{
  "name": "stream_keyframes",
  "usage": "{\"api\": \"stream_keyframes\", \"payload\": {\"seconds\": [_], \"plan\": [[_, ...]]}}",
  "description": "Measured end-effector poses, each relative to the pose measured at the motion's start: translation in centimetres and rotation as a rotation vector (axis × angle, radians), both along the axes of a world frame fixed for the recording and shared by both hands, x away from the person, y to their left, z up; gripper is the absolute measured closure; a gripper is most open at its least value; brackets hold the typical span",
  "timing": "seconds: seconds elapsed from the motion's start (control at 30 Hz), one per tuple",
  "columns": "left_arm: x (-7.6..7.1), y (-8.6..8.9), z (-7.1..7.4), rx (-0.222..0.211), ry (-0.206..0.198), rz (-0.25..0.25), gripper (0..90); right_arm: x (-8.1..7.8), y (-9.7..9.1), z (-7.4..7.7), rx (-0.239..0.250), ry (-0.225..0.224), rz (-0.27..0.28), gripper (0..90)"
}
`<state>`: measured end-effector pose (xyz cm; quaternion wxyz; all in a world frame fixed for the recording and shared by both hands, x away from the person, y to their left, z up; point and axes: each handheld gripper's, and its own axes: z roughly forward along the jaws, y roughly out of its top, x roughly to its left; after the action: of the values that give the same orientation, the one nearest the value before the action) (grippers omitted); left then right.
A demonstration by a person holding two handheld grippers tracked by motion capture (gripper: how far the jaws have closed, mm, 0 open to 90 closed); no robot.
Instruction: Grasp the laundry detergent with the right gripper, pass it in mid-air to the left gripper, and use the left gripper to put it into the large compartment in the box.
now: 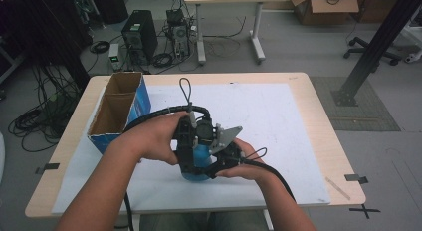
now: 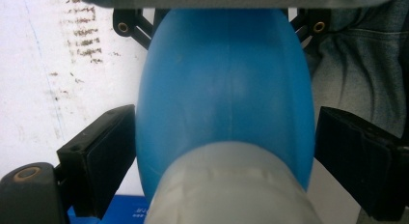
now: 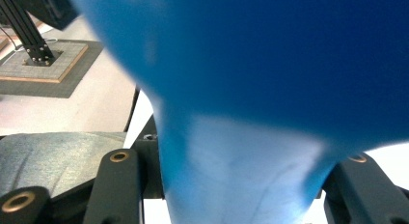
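A blue plastic bottle (image 1: 197, 169) with a pale translucent cap (image 2: 231, 190) sits between both grippers over the front middle of the white sheet (image 1: 271, 121). My left gripper (image 1: 191, 159) comes in from the left, and its two black pads (image 2: 108, 156) press the bottle's (image 2: 224, 84) wide body from either side. My right gripper (image 1: 209, 166) comes in from the right at the bottle's other end. In the right gripper view its jaws (image 3: 241, 180) stand close against a narrower part of the bottle (image 3: 251, 64), with the pads hidden behind it.
An open blue cardboard box (image 1: 119, 109) with two compartments stands at the table's left. The wooden table edge (image 1: 199, 208) runs just below the hands. On the floor beyond the table are computer cases, cables and a second desk (image 1: 234, 22).
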<state>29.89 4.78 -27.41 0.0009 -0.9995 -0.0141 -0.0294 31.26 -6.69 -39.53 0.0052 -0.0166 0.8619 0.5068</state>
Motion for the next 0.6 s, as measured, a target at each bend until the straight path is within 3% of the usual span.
{"api": "stream_keyframes", "payload": {"seconds": [0.6], "plan": [[-0.18,-0.17,0.37,-0.002,-0.014,-0.006,17.5,-0.08,-0.07,0.29,0.007,-0.005,-0.001,45.3]]}}
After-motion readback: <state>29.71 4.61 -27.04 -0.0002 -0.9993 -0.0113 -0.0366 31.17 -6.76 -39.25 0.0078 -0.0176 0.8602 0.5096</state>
